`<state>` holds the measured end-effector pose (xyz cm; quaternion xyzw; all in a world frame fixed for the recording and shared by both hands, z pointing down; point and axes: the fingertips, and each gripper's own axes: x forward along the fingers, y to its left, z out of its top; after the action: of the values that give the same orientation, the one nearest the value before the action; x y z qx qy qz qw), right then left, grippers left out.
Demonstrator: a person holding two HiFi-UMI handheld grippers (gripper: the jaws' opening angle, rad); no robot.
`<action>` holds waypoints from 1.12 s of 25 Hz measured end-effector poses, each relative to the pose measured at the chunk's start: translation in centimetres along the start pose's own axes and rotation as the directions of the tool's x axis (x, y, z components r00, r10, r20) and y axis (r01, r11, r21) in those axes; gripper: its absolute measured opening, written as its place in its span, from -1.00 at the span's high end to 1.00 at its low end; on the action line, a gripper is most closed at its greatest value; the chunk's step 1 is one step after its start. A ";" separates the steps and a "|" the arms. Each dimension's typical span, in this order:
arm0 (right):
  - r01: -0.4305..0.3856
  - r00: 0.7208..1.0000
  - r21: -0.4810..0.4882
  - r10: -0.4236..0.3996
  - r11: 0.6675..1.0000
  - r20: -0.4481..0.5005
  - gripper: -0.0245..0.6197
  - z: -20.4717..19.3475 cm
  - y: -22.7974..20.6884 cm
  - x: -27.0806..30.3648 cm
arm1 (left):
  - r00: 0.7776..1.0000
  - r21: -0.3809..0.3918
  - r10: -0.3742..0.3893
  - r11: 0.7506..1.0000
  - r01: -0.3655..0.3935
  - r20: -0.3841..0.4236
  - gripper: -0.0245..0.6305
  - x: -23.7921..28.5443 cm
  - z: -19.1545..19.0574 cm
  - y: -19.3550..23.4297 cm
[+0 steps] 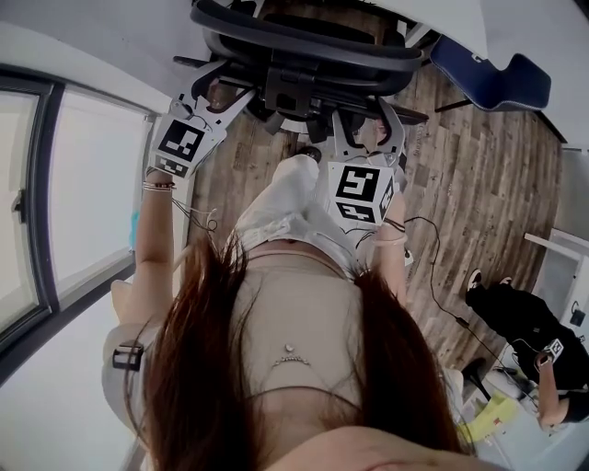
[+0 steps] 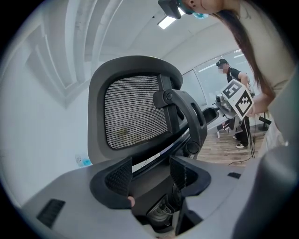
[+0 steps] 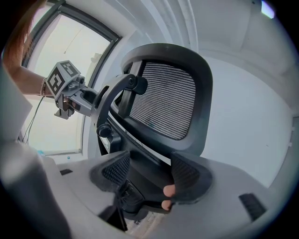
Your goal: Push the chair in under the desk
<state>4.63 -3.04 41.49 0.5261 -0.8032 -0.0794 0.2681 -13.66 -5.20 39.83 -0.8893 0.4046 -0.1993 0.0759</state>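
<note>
The black office chair (image 1: 313, 46) stands at the top of the head view, its back toward me. Its mesh back (image 2: 135, 109) fills the left gripper view and shows again as the mesh back (image 3: 168, 98) in the right gripper view. My left gripper (image 1: 213, 92) is at the left side of the chair's back, and my right gripper (image 1: 363, 129) is at the right side. The left gripper (image 2: 150, 173) stands open with the chair's dark lower frame between its jaws. So does the right gripper (image 3: 150, 172). A white surface (image 1: 460, 14) beyond the chair may be the desk.
A blue seat (image 1: 497, 78) stands on the wood floor at the upper right. A person in black (image 1: 525, 331) crouches at the right, with a cable (image 1: 433, 276) trailing across the floor. A large window (image 1: 55, 193) runs along the left.
</note>
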 end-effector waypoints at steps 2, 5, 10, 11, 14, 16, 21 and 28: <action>0.000 1.000 0.000 0.000 1.000 0.001 0.08 0.0 0.1 0.1 | 1.000 0.000 0.001 1.000 -0.001 -0.002 0.20 0.0 -0.1 0.1; 0.005 1.000 0.000 -0.005 1.000 0.000 0.08 -0.1 0.0 0.2 | 1.000 -0.004 -0.001 1.000 0.001 0.009 0.20 0.2 -0.2 0.1; 0.011 1.000 0.000 -0.011 1.000 0.003 0.07 -0.2 0.1 0.5 | 1.000 -0.004 0.000 1.000 0.000 0.016 0.20 0.2 -0.3 0.1; 0.011 1.000 0.000 -0.011 1.000 0.002 0.07 -0.2 0.0 0.5 | 1.000 -0.004 0.001 1.000 -0.001 0.014 0.20 0.2 -0.3 0.2; 0.010 1.000 0.000 -0.010 1.000 -0.001 0.06 -0.1 -0.1 0.5 | 1.000 -0.009 -0.001 1.000 0.001 0.008 0.20 0.2 -0.2 0.2; 0.008 1.000 -0.001 -0.008 1.000 0.003 0.06 -0.1 -0.2 0.6 | 1.000 -0.010 -0.004 1.000 0.004 0.004 0.20 0.3 -0.2 0.2; 0.019 1.000 0.008 -0.019 1.000 -0.005 0.05 0.1 -0.5 0.9 | 1.000 -0.007 -0.010 1.000 0.010 0.005 0.20 0.7 0.1 0.6; 0.017 1.000 0.010 -0.017 1.000 0.011 0.05 0.6 -0.8 2.0 | 1.000 -0.009 -0.026 1.000 0.026 -0.004 0.20 1.7 0.1 1.4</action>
<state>4.37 -5.26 41.32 0.5339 -0.8005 -0.0806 0.2603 -13.59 -7.37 39.78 -0.8943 0.3942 -0.2004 0.0686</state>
